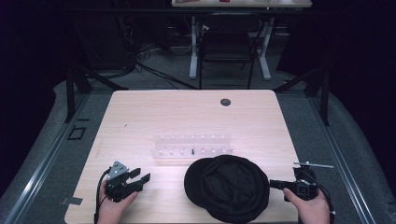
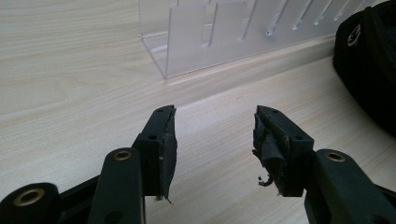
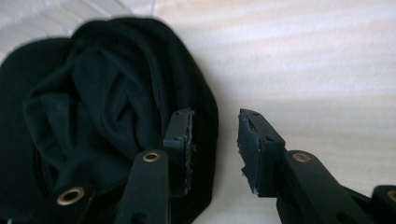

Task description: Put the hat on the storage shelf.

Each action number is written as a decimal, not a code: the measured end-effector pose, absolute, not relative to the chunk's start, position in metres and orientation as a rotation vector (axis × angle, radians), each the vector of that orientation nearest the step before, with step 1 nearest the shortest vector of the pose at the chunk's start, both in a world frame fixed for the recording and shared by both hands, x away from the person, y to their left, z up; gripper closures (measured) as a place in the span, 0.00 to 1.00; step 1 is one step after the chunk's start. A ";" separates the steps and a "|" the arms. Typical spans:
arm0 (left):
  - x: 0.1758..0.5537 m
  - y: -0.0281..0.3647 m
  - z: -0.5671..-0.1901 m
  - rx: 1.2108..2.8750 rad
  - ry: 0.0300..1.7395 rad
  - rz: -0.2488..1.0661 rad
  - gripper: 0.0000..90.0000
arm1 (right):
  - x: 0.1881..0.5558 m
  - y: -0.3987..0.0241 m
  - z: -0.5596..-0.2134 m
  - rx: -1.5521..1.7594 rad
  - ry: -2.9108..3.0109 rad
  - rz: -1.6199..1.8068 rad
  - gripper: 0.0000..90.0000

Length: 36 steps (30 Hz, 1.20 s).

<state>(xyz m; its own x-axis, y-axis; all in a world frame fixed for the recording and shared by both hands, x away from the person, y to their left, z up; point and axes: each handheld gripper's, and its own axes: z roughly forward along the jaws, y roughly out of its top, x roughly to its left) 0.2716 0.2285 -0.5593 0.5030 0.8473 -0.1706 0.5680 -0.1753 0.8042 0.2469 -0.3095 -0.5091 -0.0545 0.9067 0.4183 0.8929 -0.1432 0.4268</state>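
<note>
A black cap (image 1: 229, 186) lies upside down on the table (image 1: 140, 121), near its front edge and right of the middle, with its hollow inside turned up. In the high view its fabric is so dark that folds, brim and crown run together; the right gripper view shows crumpled lining (image 3: 93, 107) inside it, and its left part is cut off by the picture's edge. In the left gripper view only a slice of the cap shows at the right border, bearing a small pale emblem (image 2: 353, 35) too partial to read.

The right gripper (image 1: 276, 184) sits at the cap's right rim, its jaws spread; in its own view one jaw lies over the rim and the other over bare wood, and whether either pad touches the fabric cannot be told. The left gripper (image 1: 140, 177) rests well left of the cap, jaws spread over bare table, nothing between them.

Behind the cap stands a clear plastic rack (image 1: 192, 144) with slotted walls; its see-through walls are faint against the wood, and one small dark item (image 1: 193, 150) in it is too tiny to identify. A round dark grommet (image 1: 225, 101) sits near the far edge.
</note>
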 end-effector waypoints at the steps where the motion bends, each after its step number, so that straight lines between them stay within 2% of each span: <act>1: 0.272 0.229 -0.559 1.868 1.177 0.398 0.55 | 0.247 -0.309 -0.509 2.145 2.042 0.982 0.72; 6: 0.272 0.227 -0.560 1.867 1.174 0.400 0.55 | 0.251 -0.306 -0.508 2.193 2.070 0.984 0.78; 7: 0.271 0.227 -0.560 1.864 1.175 0.399 0.54 | 0.252 -0.307 -0.504 2.179 2.128 0.885 0.80; 8: 0.271 0.227 -0.560 1.864 1.175 0.399 0.54 | 0.252 -0.302 -0.506 2.217 2.109 0.956 0.81; 18: 0.271 0.227 -0.560 1.871 1.179 0.395 0.54 | 0.258 -0.290 -0.511 2.234 2.152 0.834 0.86; 36: 0.271 0.226 -0.562 1.880 1.185 0.387 0.54 | 0.270 -0.294 -0.518 2.297 2.231 0.787 0.88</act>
<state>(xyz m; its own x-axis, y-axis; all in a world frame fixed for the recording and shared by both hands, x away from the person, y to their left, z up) 0.2715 0.2262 -0.5620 0.5013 0.8478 -0.1733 0.5817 -0.1818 0.7928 0.2697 -0.2940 -0.5175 -0.0234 0.9001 0.4351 0.9739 -0.0778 0.2132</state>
